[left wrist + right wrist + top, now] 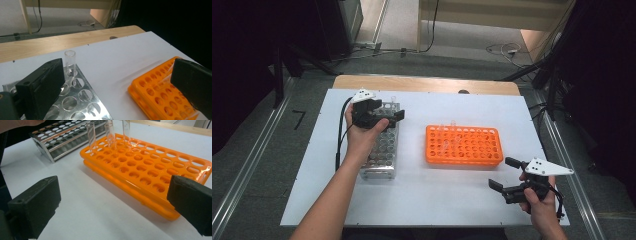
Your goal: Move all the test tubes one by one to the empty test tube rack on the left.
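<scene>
White tabletop (427, 195) on a pale wooden bench, dark room all around, cables on the floor beyond. Two racks side by side on it: a metal rack (382, 145) to the left, an orange rack (464, 146) to the right, well apart with bare white between.

Left gripper (388, 111) held over the far end of the metal rack, jaws spread wide and holding nothing. Seen from its own camera, a single clear tube (70, 62) standing upright in a far corner hole of the metal rack (75, 100), just beyond the left jaw and not yet between the jaws. Probably the thing being reached for: gripper brought in low and level so the jaws can close across the tube's upper part, above the rack's top plate.

Right gripper (507, 174) parked near the front right edge of the table, clear of the orange rack, jaws also wide apart and empty. Most likely kept back there to leave the path between the racks free. From its camera, three clear tubes (91, 137) upright in the far rows of the orange rack (150, 170), the remaining holes vacant.

Judged from this layout: tubes being moved from metal rack to orange one, last tube on the metal side awaiting a grasp
</scene>
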`<state>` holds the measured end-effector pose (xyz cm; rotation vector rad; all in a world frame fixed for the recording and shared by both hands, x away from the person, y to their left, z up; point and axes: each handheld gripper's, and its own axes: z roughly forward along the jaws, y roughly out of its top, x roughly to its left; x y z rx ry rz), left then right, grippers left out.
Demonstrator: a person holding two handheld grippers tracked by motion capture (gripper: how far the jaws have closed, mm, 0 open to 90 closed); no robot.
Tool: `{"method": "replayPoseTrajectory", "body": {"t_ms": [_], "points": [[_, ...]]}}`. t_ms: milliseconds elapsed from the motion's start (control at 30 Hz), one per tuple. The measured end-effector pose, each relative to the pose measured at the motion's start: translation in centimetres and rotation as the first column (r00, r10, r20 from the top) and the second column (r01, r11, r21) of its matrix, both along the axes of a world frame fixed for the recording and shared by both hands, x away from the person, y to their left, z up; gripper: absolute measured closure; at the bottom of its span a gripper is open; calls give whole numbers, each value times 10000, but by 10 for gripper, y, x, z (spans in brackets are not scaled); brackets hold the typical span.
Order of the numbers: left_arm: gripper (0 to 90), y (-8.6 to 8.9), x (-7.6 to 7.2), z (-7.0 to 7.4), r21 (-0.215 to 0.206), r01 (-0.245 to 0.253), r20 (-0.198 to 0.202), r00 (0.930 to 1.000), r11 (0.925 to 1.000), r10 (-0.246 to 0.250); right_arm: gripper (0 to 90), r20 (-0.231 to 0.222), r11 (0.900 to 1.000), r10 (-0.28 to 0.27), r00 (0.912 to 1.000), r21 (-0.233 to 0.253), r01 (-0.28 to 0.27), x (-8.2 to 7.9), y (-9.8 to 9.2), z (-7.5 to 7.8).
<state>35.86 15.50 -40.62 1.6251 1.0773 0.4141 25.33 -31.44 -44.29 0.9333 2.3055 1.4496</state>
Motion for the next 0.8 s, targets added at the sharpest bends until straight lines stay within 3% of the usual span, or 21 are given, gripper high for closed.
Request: {"method": "replayPoseTrajectory", "body": {"t_ms": [200, 433, 800], "points": [[0, -5, -23, 3, 16, 202, 250, 9995, 9998, -202, 0, -37, 10000, 13, 10000, 58, -12, 1, 3, 1], [0, -13, -52, 2, 312, 362, 634, 9973, 9989, -381, 0, -111, 10000, 58, 9999, 78, -57, 7, 10, 2], [0, -18, -89, -6, 520, 568, 751, 9953, 9970, -607, 0, -44, 10000, 73, 10000, 16, -73, 23, 25, 7]]}}
